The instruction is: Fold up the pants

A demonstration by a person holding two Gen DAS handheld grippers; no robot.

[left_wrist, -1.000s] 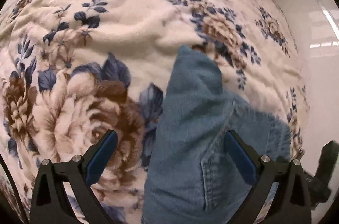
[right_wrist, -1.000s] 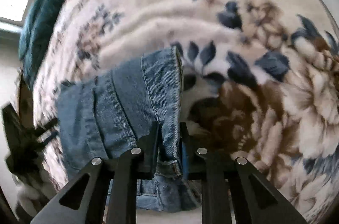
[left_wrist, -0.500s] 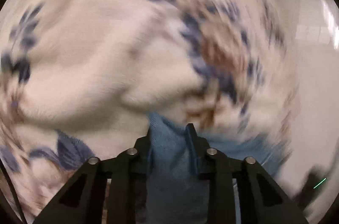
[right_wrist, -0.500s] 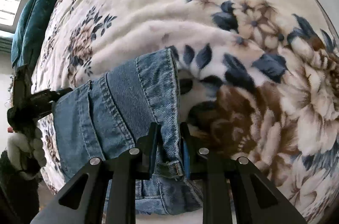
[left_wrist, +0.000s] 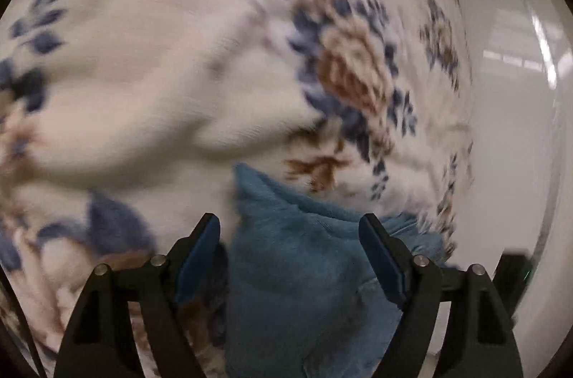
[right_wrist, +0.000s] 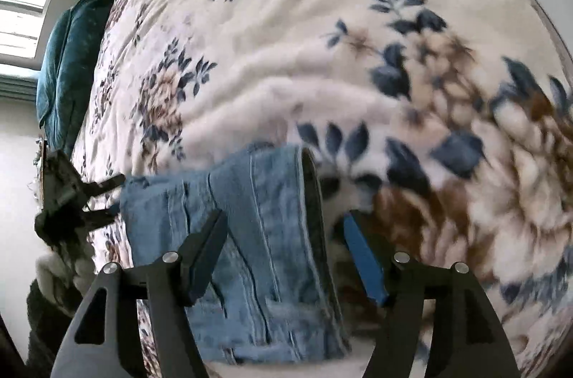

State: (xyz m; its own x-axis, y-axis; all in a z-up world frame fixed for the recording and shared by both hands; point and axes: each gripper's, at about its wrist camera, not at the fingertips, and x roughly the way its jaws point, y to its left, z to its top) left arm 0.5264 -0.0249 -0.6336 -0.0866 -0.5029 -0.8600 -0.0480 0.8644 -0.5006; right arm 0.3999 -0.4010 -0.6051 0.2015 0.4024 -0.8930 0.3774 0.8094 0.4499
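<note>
The blue denim pants [right_wrist: 258, 234] lie folded on a floral blanket [right_wrist: 322, 56]. In the right wrist view my right gripper [right_wrist: 283, 231] is open, its jaws standing wide on either side of the waistband edge. In the left wrist view the pants [left_wrist: 297, 270] lie between the open jaws of my left gripper [left_wrist: 288, 242], and the picture is motion-blurred. My left gripper also shows at the left edge of the right wrist view [right_wrist: 104, 199], at the pants' far side.
The cream blanket [left_wrist: 161, 73] with blue and brown flowers covers the bed. A dark teal pillow [right_wrist: 71, 56] lies at the bed's far left by a window. A white wall [left_wrist: 508, 127] stands right of the bed.
Both grippers were shut on the pants half a second ago and have opened, letting the denim go. The left view is still blurred from motion.
</note>
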